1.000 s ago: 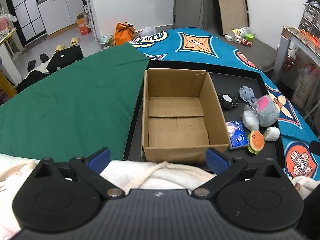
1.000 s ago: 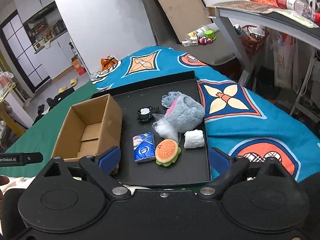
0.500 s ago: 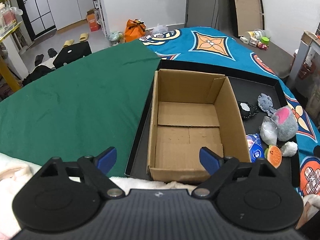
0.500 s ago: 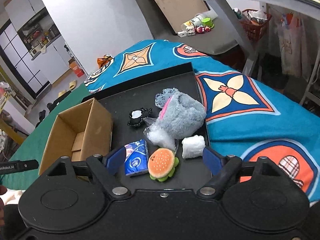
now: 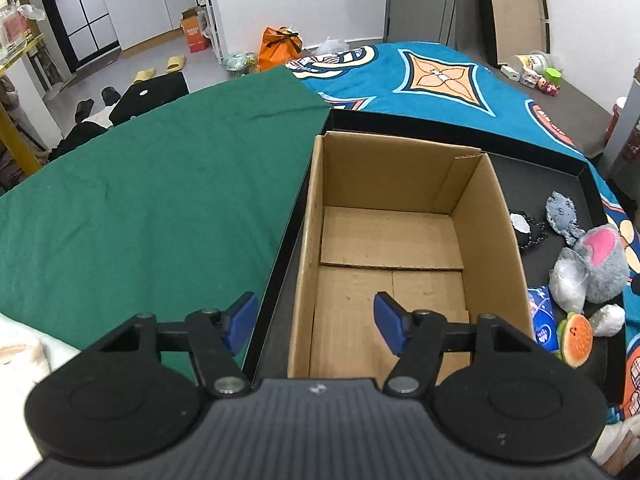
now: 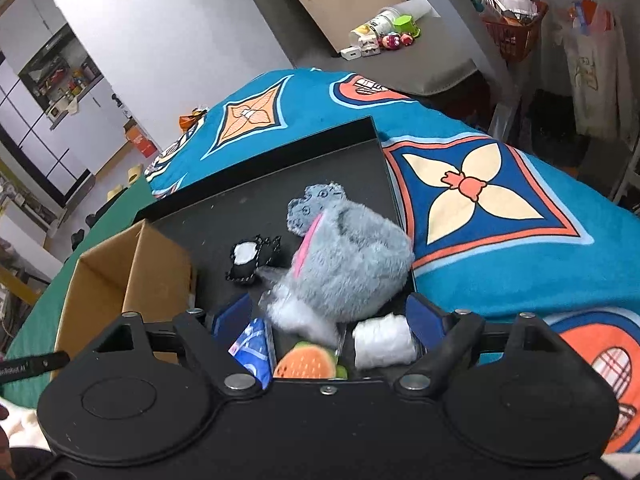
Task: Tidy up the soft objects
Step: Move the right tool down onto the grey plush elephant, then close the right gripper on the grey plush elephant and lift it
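Since a second ago, we are seeing both grippers drop closer to the black tray (image 5: 536, 160), with the cardboard box (image 5: 404, 240) now filling the left wrist view. Our left gripper (image 5: 314, 322) is hanging over the near left corner of the box, its jaws closing with the box's left wall standing between them, neither pad pressing on it. Our right gripper (image 6: 330, 320) is hovering low over the soft objects, its blue pads standing apart and clamped on nothing. Between those pads we are looking at a grey plush toy (image 6: 352, 264), a white soft roll (image 6: 384, 344), a burger-shaped toy (image 6: 306, 362) and a blue tissue pack (image 6: 254, 346). All are lying on the tray, just right of the box, which is holding nothing.
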Action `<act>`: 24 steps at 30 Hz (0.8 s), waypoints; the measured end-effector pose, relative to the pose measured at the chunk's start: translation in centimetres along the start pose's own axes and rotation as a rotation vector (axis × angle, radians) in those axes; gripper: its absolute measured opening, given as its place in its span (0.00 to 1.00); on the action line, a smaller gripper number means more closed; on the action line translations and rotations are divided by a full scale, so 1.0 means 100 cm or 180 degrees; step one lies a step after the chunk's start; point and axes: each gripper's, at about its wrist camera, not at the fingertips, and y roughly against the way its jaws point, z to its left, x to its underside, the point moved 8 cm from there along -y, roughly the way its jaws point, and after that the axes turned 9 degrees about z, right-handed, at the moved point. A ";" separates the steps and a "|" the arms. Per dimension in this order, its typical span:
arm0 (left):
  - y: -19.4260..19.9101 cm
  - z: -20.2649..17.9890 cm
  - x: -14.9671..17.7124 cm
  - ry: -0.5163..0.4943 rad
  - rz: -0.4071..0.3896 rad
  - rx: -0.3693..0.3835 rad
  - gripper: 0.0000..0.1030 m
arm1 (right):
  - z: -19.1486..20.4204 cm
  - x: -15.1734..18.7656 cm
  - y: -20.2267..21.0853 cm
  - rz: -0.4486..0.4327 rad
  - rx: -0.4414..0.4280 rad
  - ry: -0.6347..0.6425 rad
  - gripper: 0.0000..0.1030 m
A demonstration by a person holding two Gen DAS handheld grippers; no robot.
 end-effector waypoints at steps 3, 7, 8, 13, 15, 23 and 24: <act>-0.006 0.000 -0.005 0.0002 0.0013 -0.0036 0.56 | -0.006 -0.010 -0.010 0.0008 0.0010 -0.0058 0.83; -0.012 -0.004 -0.010 -0.0004 0.0038 -0.0085 0.51 | -0.016 -0.020 -0.020 0.0007 0.0038 -0.0164 0.87; -0.013 -0.005 -0.011 -0.0016 0.0035 -0.0106 0.50 | -0.018 -0.022 -0.022 0.0001 0.0048 -0.0179 0.87; -0.021 -0.007 -0.014 -0.0024 0.0054 -0.0178 0.41 | -0.025 -0.029 -0.035 0.0005 0.0004 -0.0260 0.87; -0.026 -0.007 -0.015 -0.0039 0.0102 -0.0214 0.35 | -0.026 -0.030 -0.041 0.0015 -0.0009 -0.0285 0.87; -0.033 0.001 -0.020 0.0016 0.0103 -0.0237 0.10 | -0.025 -0.028 -0.054 0.0061 -0.0033 -0.0317 0.85; -0.033 0.002 -0.021 0.0023 0.0089 -0.0212 0.10 | -0.023 -0.028 -0.055 0.0054 -0.0025 -0.0295 0.84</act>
